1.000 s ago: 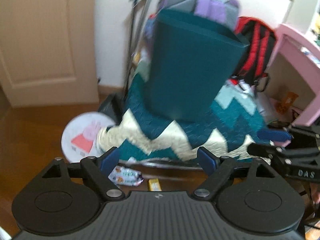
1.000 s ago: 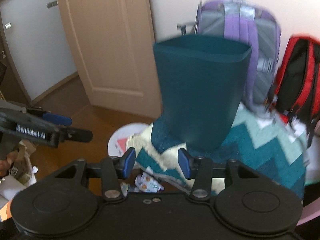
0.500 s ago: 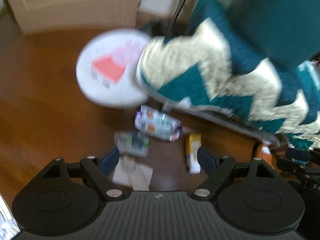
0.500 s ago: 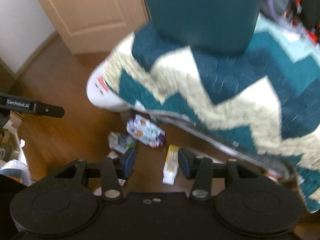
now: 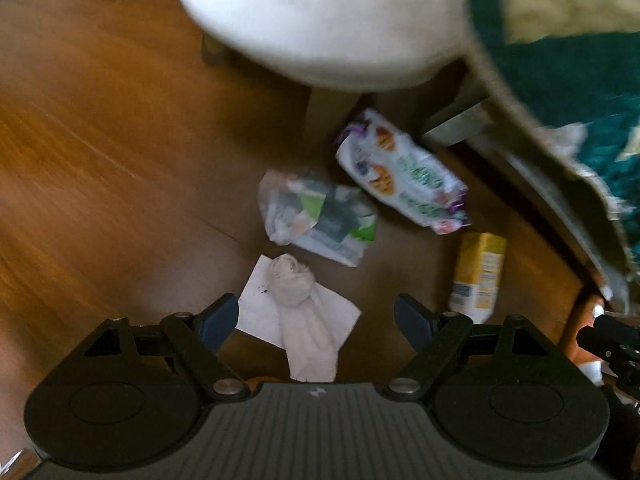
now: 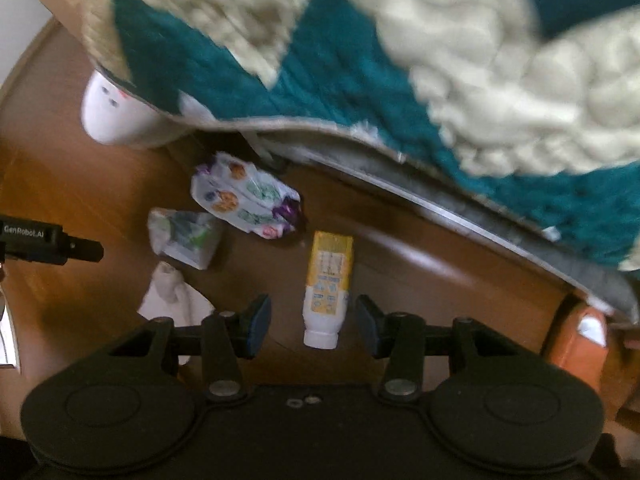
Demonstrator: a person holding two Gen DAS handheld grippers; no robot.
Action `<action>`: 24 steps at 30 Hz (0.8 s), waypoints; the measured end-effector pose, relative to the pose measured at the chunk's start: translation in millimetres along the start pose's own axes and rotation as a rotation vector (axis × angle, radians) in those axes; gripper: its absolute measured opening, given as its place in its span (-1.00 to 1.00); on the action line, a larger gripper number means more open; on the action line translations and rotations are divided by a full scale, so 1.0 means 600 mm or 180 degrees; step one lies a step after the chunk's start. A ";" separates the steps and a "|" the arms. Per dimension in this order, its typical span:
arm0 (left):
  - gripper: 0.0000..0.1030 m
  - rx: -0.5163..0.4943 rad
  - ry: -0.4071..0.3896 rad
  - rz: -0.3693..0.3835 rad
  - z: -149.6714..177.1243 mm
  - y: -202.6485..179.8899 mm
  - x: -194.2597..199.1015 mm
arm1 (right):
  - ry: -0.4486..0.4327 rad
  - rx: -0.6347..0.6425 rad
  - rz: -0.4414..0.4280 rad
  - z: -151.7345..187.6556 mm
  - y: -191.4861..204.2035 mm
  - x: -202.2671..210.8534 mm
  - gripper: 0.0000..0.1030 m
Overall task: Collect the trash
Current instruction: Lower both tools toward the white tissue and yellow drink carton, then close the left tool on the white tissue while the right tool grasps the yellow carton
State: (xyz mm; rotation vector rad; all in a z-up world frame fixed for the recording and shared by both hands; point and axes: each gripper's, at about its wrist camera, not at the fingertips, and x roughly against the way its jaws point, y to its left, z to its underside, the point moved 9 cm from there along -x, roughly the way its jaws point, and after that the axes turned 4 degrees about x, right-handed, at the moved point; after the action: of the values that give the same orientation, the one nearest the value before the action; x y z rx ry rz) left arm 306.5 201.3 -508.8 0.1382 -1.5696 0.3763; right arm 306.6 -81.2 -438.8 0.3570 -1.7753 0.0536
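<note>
A brown wooden floor fills both views, with litter scattered at the foot of a blanket-draped piece of furniture. Nearest in the left wrist view, the left gripper hangs with its jaws spread wide and empty, framing a crumpled white tissue at lower centre, which looks like its chosen pickup. Just beyond lies a clear plastic wrapper with green and grey print, then a white snack bag up and to the right, and a small yellow bottle at the right.

In the right wrist view the right gripper is likewise wide open and holds nothing; the yellow bottle lies lengthwise in the gap, cap toward the camera, so a straight drop would probably straddle it. The tip of the left gripper shows at the left edge.

Farthest, a white round stool sits at the top, and the teal and cream blanket overhangs the upper right, probably limiting the approach to coming from above.
</note>
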 end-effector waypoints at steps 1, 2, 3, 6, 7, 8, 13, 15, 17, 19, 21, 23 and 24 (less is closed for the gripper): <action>0.66 0.0031 0.0038 -0.0018 0.000 0.005 -0.018 | 0.0069 -0.0008 -0.0001 0.003 -0.001 -0.020 -0.09; 0.66 0.0065 0.0082 -0.0020 0.000 0.010 -0.038 | 0.0125 -0.0014 0.0004 0.006 -0.003 -0.037 -0.09; 0.66 0.0101 0.0129 -0.0014 -0.001 0.013 -0.056 | 0.0176 -0.0020 0.0014 0.008 -0.005 -0.052 -0.09; 0.66 0.0207 0.0254 -0.0032 0.000 0.023 -0.105 | 0.0310 -0.0048 0.0003 0.015 -0.008 -0.096 -0.09; 0.66 0.0239 0.0279 -0.0033 0.000 0.025 -0.119 | 0.0337 -0.0052 -0.0007 0.015 -0.008 -0.109 -0.09; 0.66 0.0266 0.0292 -0.0037 -0.001 0.028 -0.133 | 0.0349 -0.0051 -0.0021 0.016 -0.007 -0.121 -0.09; 0.66 0.0356 0.0287 -0.0030 -0.001 0.031 -0.180 | 0.0416 -0.0020 0.0008 0.011 -0.007 -0.180 -0.09; 0.66 0.0444 0.0307 -0.0015 0.003 0.036 -0.194 | 0.0438 -0.0031 0.0029 0.008 -0.008 -0.198 -0.09; 0.66 0.0518 0.0319 -0.0018 0.006 0.041 -0.206 | 0.0474 -0.0050 0.0062 0.005 -0.011 -0.218 -0.09; 0.65 0.0548 0.0317 -0.0020 0.008 0.043 -0.214 | 0.0494 -0.0074 0.0091 0.003 -0.015 -0.236 -0.09; 0.65 0.0552 0.0304 -0.0033 0.009 0.044 -0.221 | 0.0511 -0.0100 0.0156 0.001 -0.022 -0.251 -0.09; 0.64 0.0550 0.0274 -0.0043 0.009 0.043 -0.225 | 0.0528 -0.0118 0.0142 -0.002 -0.023 -0.265 -0.05; 0.64 0.0546 0.0261 -0.0049 0.010 0.042 -0.226 | 0.0525 -0.0123 0.0099 -0.004 -0.021 -0.269 -0.03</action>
State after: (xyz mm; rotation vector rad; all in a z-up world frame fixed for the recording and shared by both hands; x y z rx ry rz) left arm 298.6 203.4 -646.6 0.2642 -1.4538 0.4985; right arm 343.0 -58.8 -594.7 0.2888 -1.6166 0.0688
